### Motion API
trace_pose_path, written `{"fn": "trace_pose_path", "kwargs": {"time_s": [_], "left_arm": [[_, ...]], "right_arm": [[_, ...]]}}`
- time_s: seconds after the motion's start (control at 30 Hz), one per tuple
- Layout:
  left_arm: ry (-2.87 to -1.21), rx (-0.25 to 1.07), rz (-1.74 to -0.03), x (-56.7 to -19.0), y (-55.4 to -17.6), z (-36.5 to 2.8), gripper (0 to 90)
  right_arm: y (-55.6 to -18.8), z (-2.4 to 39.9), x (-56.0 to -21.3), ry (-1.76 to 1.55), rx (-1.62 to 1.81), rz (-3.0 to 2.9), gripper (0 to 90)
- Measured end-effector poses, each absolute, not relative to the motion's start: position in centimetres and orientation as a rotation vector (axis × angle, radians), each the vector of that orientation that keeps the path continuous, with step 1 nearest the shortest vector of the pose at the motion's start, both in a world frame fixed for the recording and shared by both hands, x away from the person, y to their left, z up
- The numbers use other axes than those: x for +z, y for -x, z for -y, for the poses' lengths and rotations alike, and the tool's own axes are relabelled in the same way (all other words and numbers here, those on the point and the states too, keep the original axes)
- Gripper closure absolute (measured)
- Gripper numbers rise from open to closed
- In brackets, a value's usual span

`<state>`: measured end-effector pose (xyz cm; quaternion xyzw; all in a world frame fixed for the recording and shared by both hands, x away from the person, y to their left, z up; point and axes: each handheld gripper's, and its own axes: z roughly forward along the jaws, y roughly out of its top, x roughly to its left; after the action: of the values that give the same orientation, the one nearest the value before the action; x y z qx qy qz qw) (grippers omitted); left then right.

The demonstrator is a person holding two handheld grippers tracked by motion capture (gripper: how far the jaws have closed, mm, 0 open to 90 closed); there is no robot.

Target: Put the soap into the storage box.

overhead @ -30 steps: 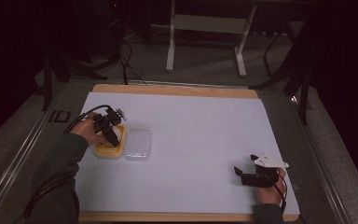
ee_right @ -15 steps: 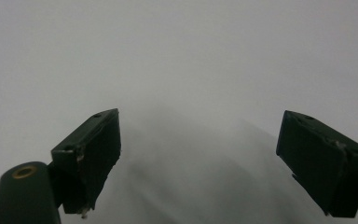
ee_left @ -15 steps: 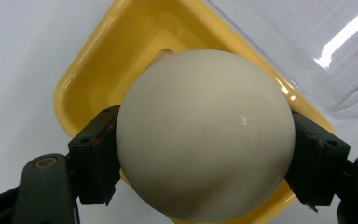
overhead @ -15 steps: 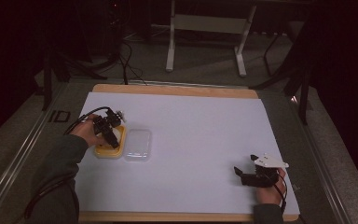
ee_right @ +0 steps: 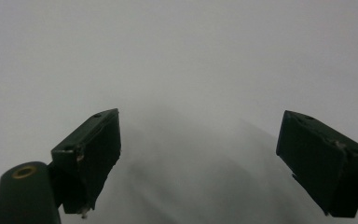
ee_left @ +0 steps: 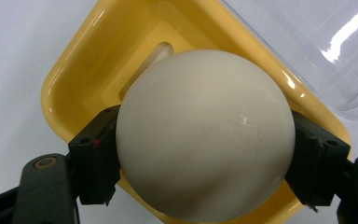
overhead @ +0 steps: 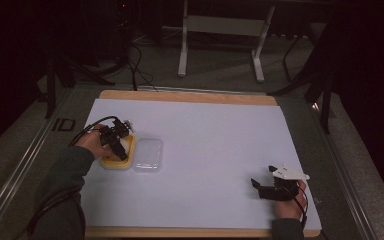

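While the count is taken, one smooth cream-white ball (ee_left: 205, 135) sits clamped between the two black jaws of the left gripper (ee_left: 205, 158), each pad pressed against one side of it. Position of the ball: over the hollow of one square yellow plastic tray (ee_left: 74, 70) with rounded corners; whether it touches the tray floor cannot be told. Inside the tray, one pale recess shows behind the ball.

One clear plastic lid (ee_left: 317, 42), rounded and glossy, lies just beside the tray on its right as the high view shows it (overhead: 147, 155), the two touching or nearly so.

In the high view the left gripper (overhead: 116, 145) stands over the yellow tray (overhead: 111, 164) at the left part of the table, held by one hand with a dark sleeve behind it and one black cable looping from it.

One right gripper (overhead: 256, 186), bearing one grey three-cornered plate, rests low near the front right corner, well apart from the tray. Its two jaws stand wide apart in the right gripper view (ee_right: 200, 163), with nothing between them.

One white sheet (overhead: 220, 140) covers one wooden-edged table (overhead: 190, 96).
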<state>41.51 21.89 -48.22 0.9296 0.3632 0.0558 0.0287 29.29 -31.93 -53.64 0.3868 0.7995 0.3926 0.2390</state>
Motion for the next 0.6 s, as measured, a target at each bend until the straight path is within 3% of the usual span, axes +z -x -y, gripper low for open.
{"fn": "trace_pose_path", "kwargs": {"time_s": [0.6], "left_arm": [[-2.888, 0.191, -1.107, -48.96, -41.50, -22.05, 23.2]], "right_arm": [[-29.28, 31.92, -53.64, -1.058, 1.074, -2.188, 13.6]]}}
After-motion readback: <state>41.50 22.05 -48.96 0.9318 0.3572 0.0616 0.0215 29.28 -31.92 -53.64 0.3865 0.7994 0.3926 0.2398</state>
